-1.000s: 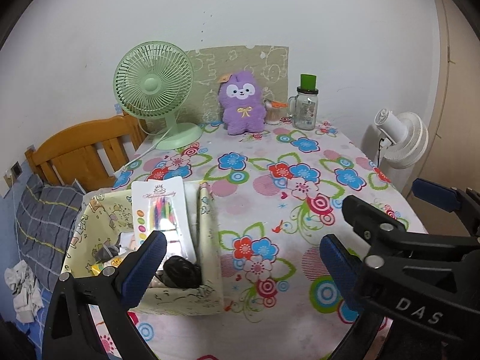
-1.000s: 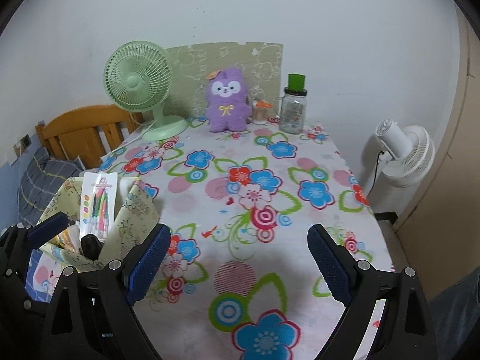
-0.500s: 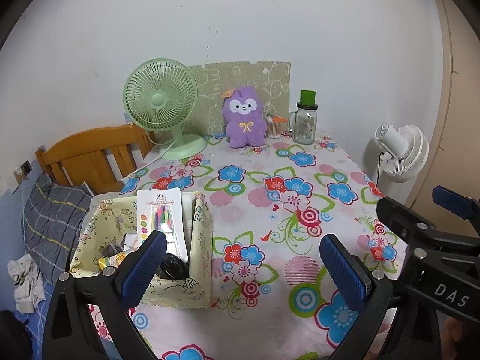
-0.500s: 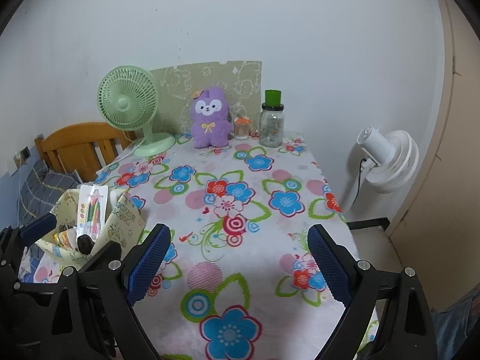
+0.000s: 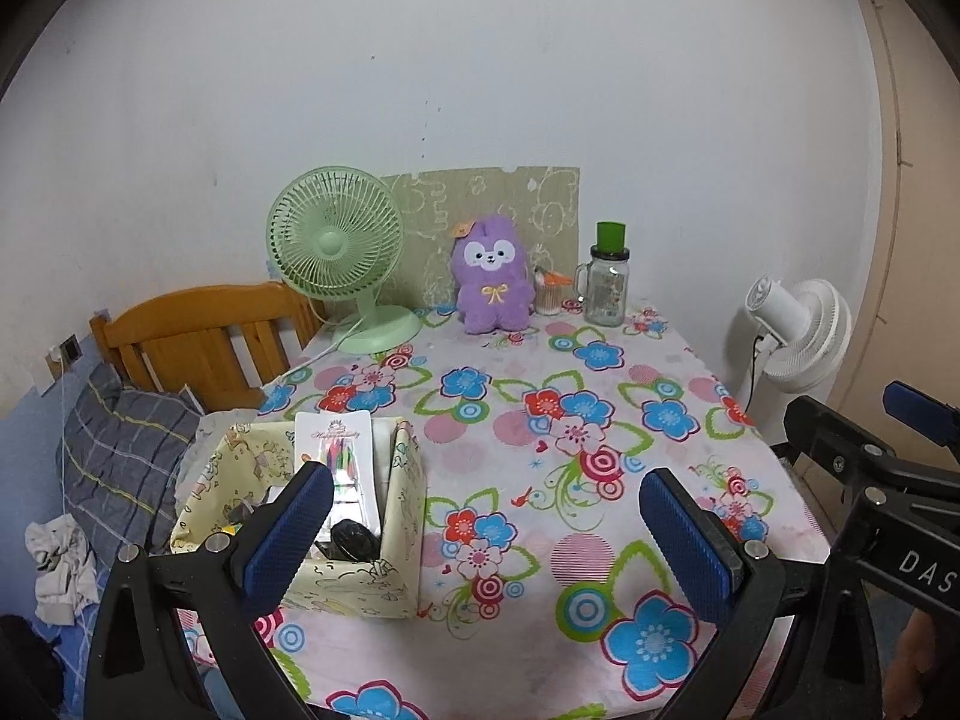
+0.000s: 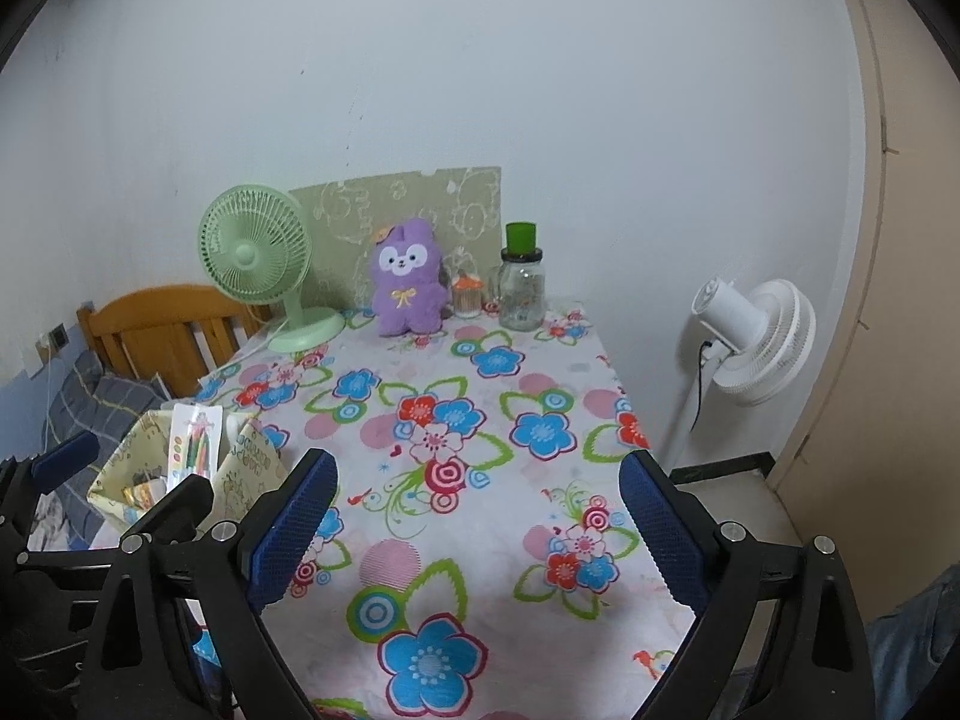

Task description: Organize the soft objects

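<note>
At the far edge of the floral tablecloth (image 5: 540, 420), against the wall, the purple plush toy (image 5: 493, 283) sits upright between the green desk fan (image 5: 342, 258) and a green-lidded glass jar (image 5: 609, 285). Both the left gripper (image 5: 486, 531) and right gripper (image 6: 477, 516) hover over the near edge, fingers spread wide, holding nothing. A yellow fabric storage box (image 5: 399, 510) stands at the near left

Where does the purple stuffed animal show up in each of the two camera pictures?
Left wrist view: the purple stuffed animal sits upright at the table's far edge, just right of centre.
Right wrist view: it sits at the same far edge, left of centre.
Shared landmark: the green desk fan stands to its left in both.
</note>
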Available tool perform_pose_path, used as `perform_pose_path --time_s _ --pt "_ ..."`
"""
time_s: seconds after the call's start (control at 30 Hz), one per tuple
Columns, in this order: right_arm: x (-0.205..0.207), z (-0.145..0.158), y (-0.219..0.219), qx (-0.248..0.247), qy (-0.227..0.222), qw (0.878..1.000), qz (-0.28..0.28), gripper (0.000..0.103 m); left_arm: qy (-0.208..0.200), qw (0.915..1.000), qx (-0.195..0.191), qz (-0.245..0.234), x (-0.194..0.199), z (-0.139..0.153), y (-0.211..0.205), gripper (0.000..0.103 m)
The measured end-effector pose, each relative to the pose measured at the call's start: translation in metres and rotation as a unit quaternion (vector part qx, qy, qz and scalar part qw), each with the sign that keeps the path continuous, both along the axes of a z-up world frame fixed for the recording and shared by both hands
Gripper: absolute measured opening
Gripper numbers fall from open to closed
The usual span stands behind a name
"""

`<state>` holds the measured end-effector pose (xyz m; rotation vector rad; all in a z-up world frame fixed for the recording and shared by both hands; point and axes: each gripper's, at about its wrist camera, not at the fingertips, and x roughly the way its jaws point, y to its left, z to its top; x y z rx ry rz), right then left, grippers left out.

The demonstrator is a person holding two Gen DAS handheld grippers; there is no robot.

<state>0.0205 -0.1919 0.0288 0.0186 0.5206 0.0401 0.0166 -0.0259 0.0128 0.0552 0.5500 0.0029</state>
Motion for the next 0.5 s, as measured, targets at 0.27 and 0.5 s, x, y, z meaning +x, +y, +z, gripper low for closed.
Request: perform_pose_path --time_s 0.27,0.5 --pt "-0.015 0.010 -0.010 0.007 -0.019 1.000 -0.009 0.101 -0.020 0.9998 0.001 -0.002 -0.012 0.011 -0.006 0.103" --pt "-0.023 0.014 -0.010 0.007 -0.029 1.000 -0.008 0.102 -0.026 0.9997 0.001 -0.001 -0.016 0.014 -0.004 0.103"
